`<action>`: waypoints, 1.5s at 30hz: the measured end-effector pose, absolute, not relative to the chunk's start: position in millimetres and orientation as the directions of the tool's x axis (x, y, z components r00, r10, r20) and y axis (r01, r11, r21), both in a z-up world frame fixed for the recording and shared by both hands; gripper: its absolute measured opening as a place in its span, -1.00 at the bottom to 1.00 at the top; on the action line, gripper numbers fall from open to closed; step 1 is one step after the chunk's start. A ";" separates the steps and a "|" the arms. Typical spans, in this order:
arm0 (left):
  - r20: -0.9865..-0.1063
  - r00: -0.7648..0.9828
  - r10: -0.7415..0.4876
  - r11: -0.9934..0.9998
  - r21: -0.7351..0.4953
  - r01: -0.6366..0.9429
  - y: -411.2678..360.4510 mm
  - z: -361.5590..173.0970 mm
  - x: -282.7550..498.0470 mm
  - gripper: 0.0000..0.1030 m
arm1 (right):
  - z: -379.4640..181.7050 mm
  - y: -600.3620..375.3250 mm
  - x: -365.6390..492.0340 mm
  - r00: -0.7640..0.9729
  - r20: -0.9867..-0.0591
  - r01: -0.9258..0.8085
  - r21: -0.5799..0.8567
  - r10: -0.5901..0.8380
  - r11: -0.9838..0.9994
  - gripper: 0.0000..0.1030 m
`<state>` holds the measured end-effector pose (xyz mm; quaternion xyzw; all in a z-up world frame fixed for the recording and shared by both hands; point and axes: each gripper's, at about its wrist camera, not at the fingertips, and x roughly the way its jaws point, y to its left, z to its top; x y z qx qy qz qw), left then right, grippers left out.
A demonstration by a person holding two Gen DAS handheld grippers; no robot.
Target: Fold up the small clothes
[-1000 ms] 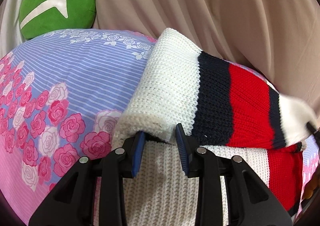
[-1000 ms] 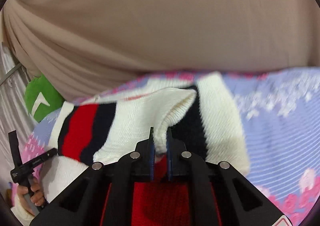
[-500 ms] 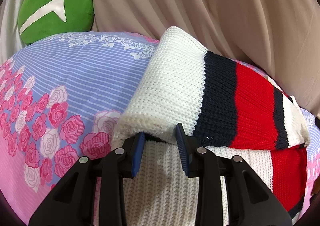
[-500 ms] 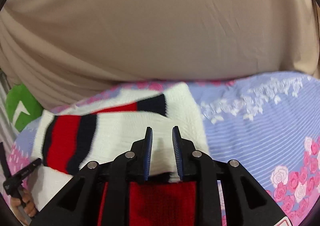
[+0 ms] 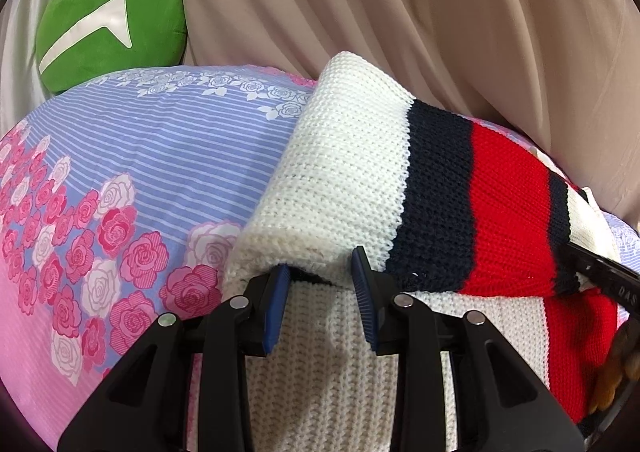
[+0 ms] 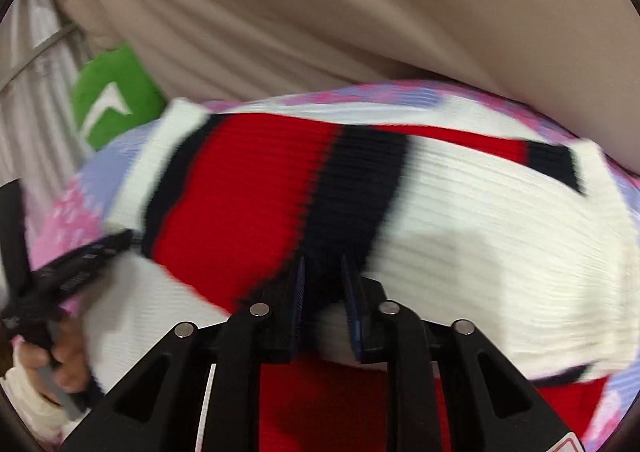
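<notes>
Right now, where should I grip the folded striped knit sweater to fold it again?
Probably the thick cream rolled edge of the sweater, from the near side: it bulges toward the left gripper, whose pads already flank it.

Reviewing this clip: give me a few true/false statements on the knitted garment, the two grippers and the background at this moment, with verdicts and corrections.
1. The left gripper has a fold of the striped knit sweater between its pads. True.
2. The sweater lies on a plain grey sheet. False: the bedsheet is blue-striped with pink roses.
3. A green cushion sits at the far left edge of the bed. True.
4. The right gripper hangs wide open over bare sheet. False: it is nearly shut, at the sweater's navy stripe.
5. A beige curtain hangs behind the bed. True.
</notes>
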<state>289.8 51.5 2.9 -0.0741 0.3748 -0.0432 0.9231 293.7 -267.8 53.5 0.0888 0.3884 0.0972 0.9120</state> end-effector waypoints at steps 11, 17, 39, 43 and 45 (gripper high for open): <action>-0.684 0.718 -0.133 0.986 -0.166 0.025 53.2 3.2 288.1 -0.39 | 66.1 -348.4 261.5 0.752 -0.651 0.110 0.272 0.098 0.956 -0.44; -0.685 0.718 -0.126 0.987 -0.157 0.023 53.0 2.9 289.4 -0.39 | 74.1 -342.5 270.9 0.803 -0.596 0.171 0.233 0.001 0.957 0.28; -0.687 0.712 -0.142 0.985 -0.170 0.032 51.9 4.3 287.5 -0.30 | 66.7 -366.3 240.2 0.800 -0.596 0.196 0.366 0.068 0.910 -0.49; -0.694 0.699 -0.174 0.981 -0.181 0.065 64.5 8.7 253.4 -0.08 | 68.9 -367.1 154.4 0.787 -0.611 0.193 0.382 0.091 0.904 -0.20; -0.700 0.692 -0.175 0.983 -0.159 0.089 73.2 10.6 220.1 0.13 | 60.6 -363.4 102.6 0.765 -0.638 0.192 0.359 0.090 0.913 -0.05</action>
